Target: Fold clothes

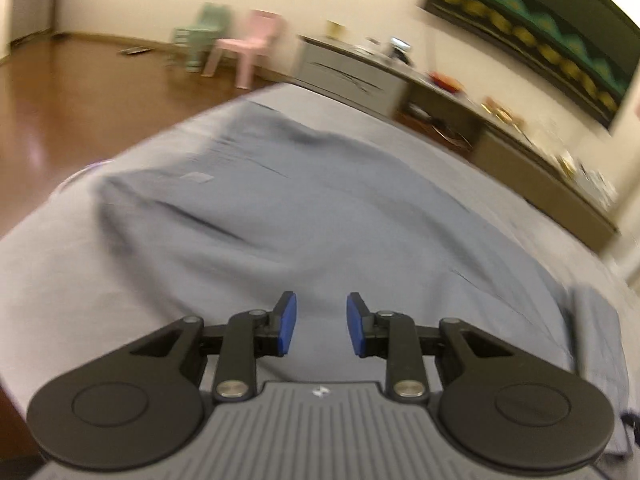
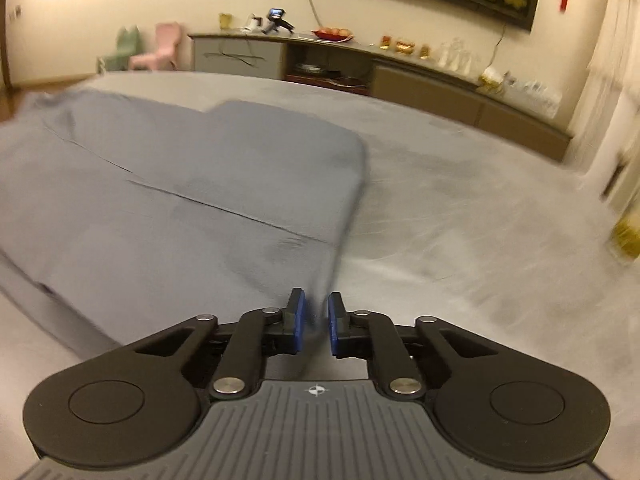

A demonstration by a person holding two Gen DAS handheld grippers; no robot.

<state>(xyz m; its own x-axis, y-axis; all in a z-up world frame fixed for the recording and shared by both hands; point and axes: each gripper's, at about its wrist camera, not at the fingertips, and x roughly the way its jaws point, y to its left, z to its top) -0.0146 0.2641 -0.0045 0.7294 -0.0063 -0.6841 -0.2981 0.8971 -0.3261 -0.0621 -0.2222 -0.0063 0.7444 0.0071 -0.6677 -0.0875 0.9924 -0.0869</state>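
We have a blue-grey garment (image 2: pixel 168 200) spread on the bed (image 2: pixel 460 208), lying mostly to the left in the right wrist view and filling the middle of the left wrist view (image 1: pixel 304 216). It looks like thin, soft cloth: light, limp, with shallow creases, and we judge it will sag and drag rather than keep any shape when lifted. One part seems already folded over the rest, with a rounded far corner toward the sideboard (image 2: pixel 400 64).

Our left gripper (image 1: pixel 321 322) hangs over the cloth with its blue pads (image 1: pixel 289 324) spread wide, nothing between them. Our right gripper (image 2: pixel 316 320) sits at the near right edge of the garment, pads (image 2: pixel 299 316) part-way apart with a clear gap; the hem seems to run up into that gap, but we cannot tell whether cloth is touched. Both views are blurred.

For a hold, we think the edges and corners serve best: pinch the near hem through both layers, one gripper at each side, so the fold lifts evenly. A single-layer pinch would likely let the lower layer slide off, as the bed cover is smooth.

As for containers, we see no basket or bin. A red dish (image 2: pixel 332 34) on the sideboard holds something orange, too small to name. A pink chair (image 1: pixel 250 46) stands far off.
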